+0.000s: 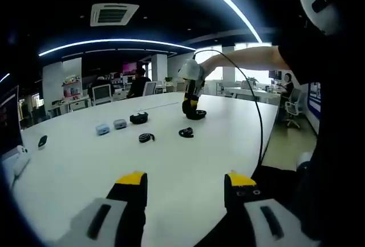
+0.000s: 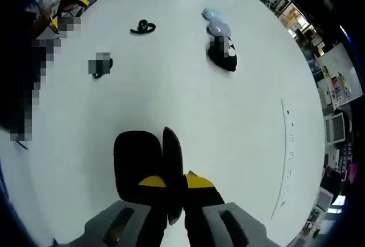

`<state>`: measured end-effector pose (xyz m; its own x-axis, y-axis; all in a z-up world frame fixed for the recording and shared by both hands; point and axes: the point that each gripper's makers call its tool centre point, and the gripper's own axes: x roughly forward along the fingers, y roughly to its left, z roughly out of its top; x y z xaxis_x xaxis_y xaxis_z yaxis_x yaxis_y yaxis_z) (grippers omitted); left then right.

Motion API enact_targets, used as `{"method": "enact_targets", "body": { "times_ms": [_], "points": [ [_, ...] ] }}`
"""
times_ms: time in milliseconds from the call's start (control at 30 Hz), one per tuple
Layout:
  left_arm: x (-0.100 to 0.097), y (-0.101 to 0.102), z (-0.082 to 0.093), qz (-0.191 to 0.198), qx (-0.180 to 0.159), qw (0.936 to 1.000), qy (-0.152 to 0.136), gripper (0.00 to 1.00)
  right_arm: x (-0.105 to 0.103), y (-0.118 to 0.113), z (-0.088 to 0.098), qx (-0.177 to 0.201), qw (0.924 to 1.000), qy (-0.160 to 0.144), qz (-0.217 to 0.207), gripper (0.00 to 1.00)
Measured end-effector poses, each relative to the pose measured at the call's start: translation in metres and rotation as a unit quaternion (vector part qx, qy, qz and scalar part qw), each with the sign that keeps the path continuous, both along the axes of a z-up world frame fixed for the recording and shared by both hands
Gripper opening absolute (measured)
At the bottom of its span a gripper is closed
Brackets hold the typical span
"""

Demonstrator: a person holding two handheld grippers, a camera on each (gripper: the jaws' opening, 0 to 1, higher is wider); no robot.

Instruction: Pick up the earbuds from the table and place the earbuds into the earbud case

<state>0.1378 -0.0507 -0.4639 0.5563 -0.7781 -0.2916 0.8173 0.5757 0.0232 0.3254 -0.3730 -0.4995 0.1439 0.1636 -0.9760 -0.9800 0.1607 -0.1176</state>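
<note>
In the right gripper view my right gripper [image 2: 174, 183] is shut on the thin upright lid of an open black earbud case [image 2: 136, 161] that rests on the white table [image 2: 239, 144]. Two black earbuds lie apart on the table, one [image 2: 142, 28] far ahead and one [image 2: 101, 64] to the left. In the left gripper view the same earbuds [image 1: 146, 138] [image 1: 186, 132] lie mid-table, and the right gripper [image 1: 193, 96] stands over the case [image 1: 197, 114] behind them. My left gripper [image 1: 186, 179] hovers open and holds nothing, well short of the earbuds.
Another black case [image 1: 138, 118] and two grey-blue cases [image 1: 102, 129] [image 1: 120, 124] sit in a row on the left. A black mouse [image 1: 42, 141] lies near the left edge. A cable arcs from the right gripper. Office chairs and people are beyond the table.
</note>
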Motion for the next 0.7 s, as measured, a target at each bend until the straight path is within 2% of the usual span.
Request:
{"method": "enact_targets", "body": {
  "times_ms": [200, 433, 567, 700],
  "points": [
    [0.000, -0.001, 0.000, -0.005, -0.002, 1.0000, 0.001, 0.56, -0.013, 0.004, 0.003, 0.004, 0.9999, 0.010, 0.004, 0.07],
    [0.000, -0.004, 0.001, -0.014, 0.000, 0.9999, -0.001, 0.56, -0.019, 0.016, 0.023, 0.026, 0.9996, 0.011, -0.007, 0.07],
    [-0.002, -0.008, 0.001, -0.022, 0.001, 0.9998, -0.002, 0.56, -0.035, 0.041, 0.033, 0.042, 0.9989, 0.018, -0.005, 0.07],
    [-0.005, -0.013, 0.001, -0.031, 0.001, 0.9995, -0.002, 0.56, -0.061, 0.079, 0.041, 0.059, 0.9978, 0.029, 0.001, 0.07]
  ]
}}
